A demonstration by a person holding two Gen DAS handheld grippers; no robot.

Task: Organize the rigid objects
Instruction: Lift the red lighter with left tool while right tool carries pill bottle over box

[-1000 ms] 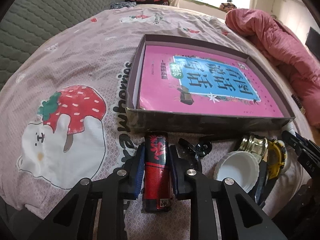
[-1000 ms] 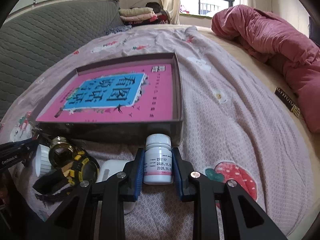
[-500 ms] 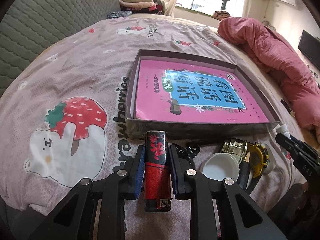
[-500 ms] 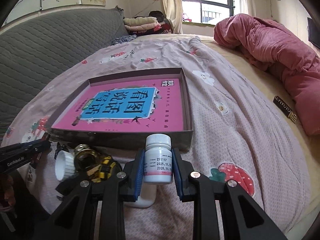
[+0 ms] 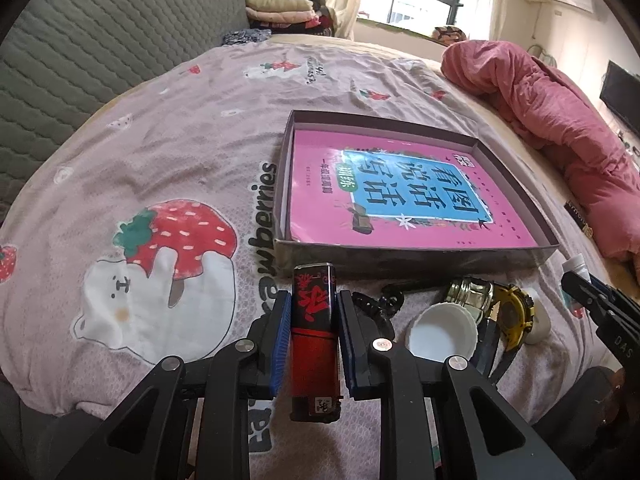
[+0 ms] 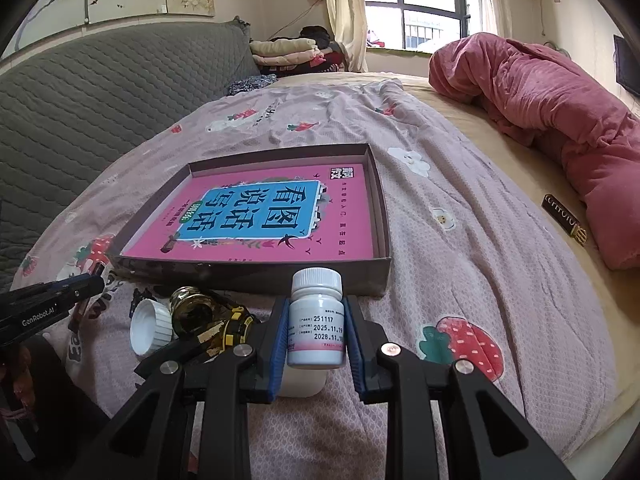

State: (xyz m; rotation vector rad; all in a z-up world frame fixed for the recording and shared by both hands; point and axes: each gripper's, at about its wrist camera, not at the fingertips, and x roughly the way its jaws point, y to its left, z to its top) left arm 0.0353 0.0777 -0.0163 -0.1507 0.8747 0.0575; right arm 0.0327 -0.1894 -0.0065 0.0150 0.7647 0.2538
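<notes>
My left gripper (image 5: pixel 312 300) is shut on a black and red lighter (image 5: pixel 313 320), held above the bedspread just in front of a shallow grey box (image 5: pixel 404 258). A pink book (image 5: pixel 400 196) lies flat inside that box. In the right wrist view my right gripper (image 6: pixel 316 308) is shut on a white pill bottle (image 6: pixel 317 324) with printed dates, lifted near the box's (image 6: pixel 256 276) front right corner. The pink book (image 6: pixel 260 216) fills the box there too. The left gripper's tip (image 6: pixel 80 288) shows at the left edge.
Before the box lie a white cap (image 5: pixel 442 330), a glass jar (image 5: pixel 468 294), a yellow-rimmed watch (image 5: pixel 514 314) and a black clip (image 5: pixel 384 304). A rolled pink blanket (image 6: pixel 552 120) lies at the right, a grey quilted headboard (image 6: pixel 100 100) at the left. A small black bar (image 6: pixel 564 220) rests near the blanket.
Both grippers have risen with the lighter and the pill bottle still held, and the box now sits lower and farther in both views.
</notes>
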